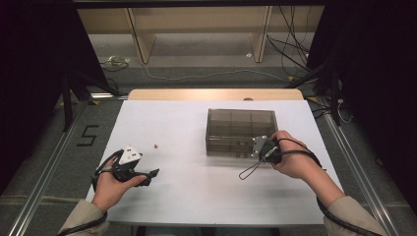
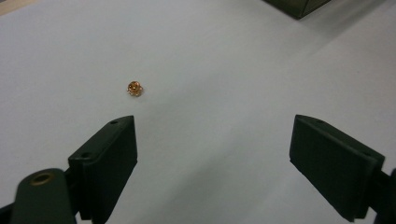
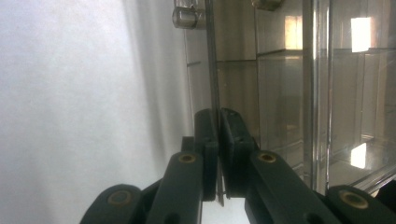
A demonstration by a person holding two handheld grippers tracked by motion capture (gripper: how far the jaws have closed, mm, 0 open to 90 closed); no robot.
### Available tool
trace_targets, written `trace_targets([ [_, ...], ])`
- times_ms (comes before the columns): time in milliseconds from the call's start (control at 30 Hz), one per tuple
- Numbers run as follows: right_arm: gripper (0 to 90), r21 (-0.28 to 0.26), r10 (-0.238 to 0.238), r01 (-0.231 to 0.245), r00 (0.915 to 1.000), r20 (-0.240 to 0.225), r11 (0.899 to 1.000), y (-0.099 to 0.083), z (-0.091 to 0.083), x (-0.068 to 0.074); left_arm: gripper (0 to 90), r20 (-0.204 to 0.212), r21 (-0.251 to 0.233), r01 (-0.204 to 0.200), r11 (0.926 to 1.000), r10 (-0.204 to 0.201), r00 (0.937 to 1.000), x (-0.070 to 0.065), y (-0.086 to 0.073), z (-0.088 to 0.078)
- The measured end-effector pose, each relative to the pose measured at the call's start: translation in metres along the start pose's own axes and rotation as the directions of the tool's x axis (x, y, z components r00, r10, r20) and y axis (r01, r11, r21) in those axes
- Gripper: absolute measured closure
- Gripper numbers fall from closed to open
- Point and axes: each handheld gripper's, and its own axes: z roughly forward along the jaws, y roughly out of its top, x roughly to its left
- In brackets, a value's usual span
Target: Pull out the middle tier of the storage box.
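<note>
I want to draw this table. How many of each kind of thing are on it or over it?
Clear box: 1
Small copper piece: 1
Hand-held gripper: 2, left and right
Total: 4

Both forearms wear beige sleeves (image 1: pixel 83 212). Each black gripper trails a black cable (image 1: pixel 248 170) and carries a grey 3-cornered plate (image 1: pixel 130 155) on top. Brass-coloured pivot screws (image 3: pixel 187 158) sit behind the 2 flat black jaws.
</note>
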Motion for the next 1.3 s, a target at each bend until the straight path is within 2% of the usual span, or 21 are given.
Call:
trace_targets([
  [1300, 87.4, -0.015, -0.019, 0.019, 0.9989, -0.043, 1.0, -0.0022, -0.0055, 0.0064, 15.3, -0.002, -0.003, -0.004, 1.0, 0.004, 1.0, 0.0002, 0.0004, -0.0005],
])
